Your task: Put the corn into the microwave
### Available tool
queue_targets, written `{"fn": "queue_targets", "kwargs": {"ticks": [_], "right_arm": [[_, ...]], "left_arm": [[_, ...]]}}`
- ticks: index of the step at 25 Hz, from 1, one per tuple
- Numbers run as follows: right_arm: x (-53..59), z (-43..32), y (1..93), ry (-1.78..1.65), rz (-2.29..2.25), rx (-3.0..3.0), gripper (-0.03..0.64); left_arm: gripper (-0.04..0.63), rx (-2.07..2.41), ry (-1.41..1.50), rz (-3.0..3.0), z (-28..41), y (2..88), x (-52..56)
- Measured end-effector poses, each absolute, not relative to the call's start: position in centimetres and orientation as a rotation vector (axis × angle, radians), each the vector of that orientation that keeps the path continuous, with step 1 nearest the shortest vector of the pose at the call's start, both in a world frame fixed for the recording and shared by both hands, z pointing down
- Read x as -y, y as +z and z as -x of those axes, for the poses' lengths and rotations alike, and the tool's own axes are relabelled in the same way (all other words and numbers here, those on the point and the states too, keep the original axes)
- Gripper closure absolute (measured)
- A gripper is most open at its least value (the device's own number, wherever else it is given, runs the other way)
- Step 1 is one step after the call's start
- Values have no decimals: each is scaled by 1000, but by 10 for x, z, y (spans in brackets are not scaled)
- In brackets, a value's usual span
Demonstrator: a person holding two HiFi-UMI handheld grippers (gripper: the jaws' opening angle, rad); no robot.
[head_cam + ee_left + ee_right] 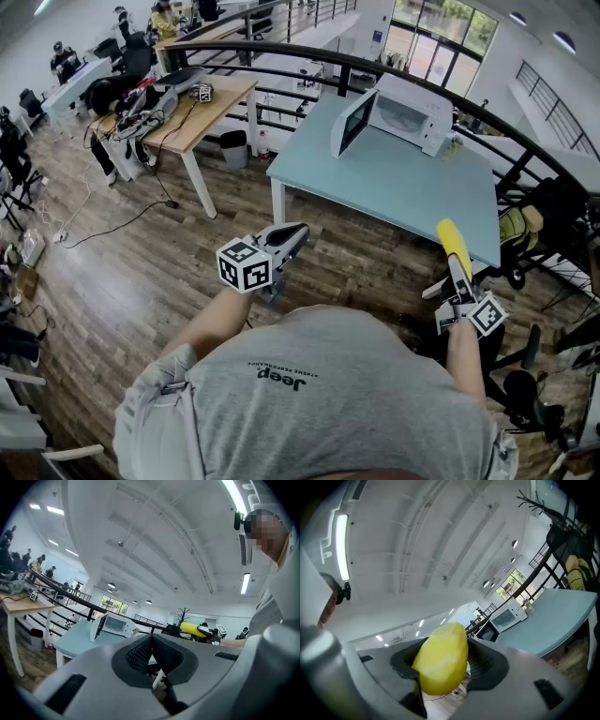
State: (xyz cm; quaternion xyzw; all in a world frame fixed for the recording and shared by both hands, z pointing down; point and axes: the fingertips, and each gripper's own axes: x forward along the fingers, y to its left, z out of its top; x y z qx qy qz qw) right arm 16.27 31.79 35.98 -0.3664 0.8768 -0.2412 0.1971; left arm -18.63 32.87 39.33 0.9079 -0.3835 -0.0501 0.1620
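Currently we are gripping the corn [453,246] by one end in the jaws of the right gripper [461,274], near the desk's [394,183] front corner and well apart from the open microwave [408,114], risking a slip, while the jaws of the left gripper [296,232] are resting closed, empty.

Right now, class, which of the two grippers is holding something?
The right gripper: its jaws clamp the yellow corn. The left gripper has its jaws shut together with nothing between them.
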Motion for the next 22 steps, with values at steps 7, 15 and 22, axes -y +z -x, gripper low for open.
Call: {"fn": "queue_targets", "kwargs": {"ticks": [7, 15, 22], "right_arm": [[-319, -174, 362, -675, 1030, -2450, 368], [-317, -203, 366, -744, 1030, -2449, 367], [-316, -240, 362, -734, 1008, -2481, 367]], "left_arm": [[577, 1080, -135, -2604, 171, 391, -327], [577, 1053, -135, -2604, 134, 392, -323], [577, 1032, -131, -2612, 83, 389, -327]]}}
